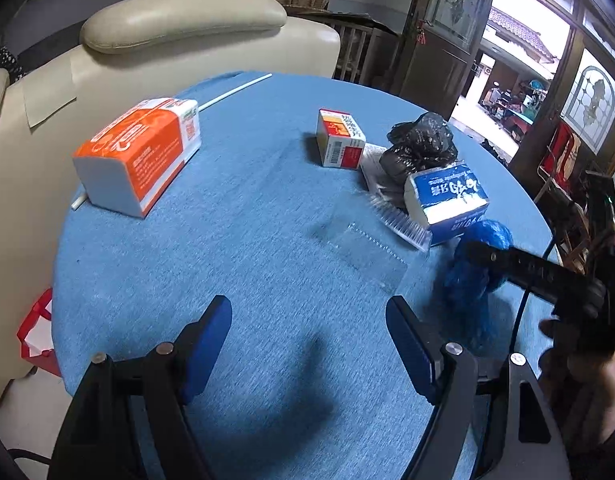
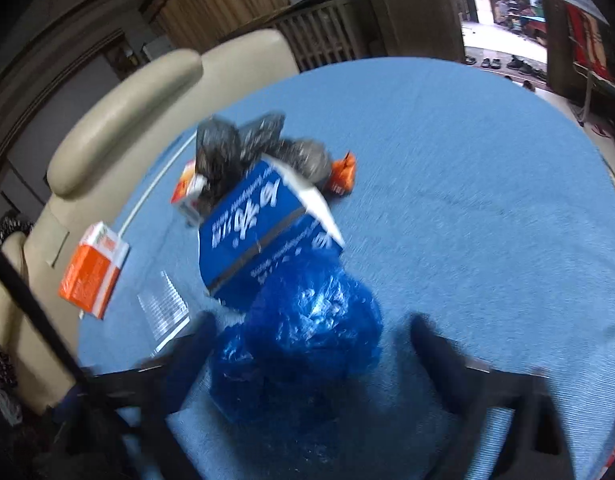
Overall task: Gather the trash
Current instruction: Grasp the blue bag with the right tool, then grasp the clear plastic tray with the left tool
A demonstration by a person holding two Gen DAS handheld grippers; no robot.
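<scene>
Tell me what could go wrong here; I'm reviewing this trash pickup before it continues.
The right gripper straddles the crumpled blue plastic bag; thin film might slip from the pads. The bag touches the blue carton, so lifting may drag it. The clear plastic tray is hard to see.

Left tongs [image 1: 309, 344] gape, angled downward; right tongs [image 2: 313, 354] are parted, blurred.

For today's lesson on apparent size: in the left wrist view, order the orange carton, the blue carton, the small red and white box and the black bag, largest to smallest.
1. orange carton
2. blue carton
3. black bag
4. small red and white box

The bag and small box look close; distance from the camera makes that unsure.
</scene>
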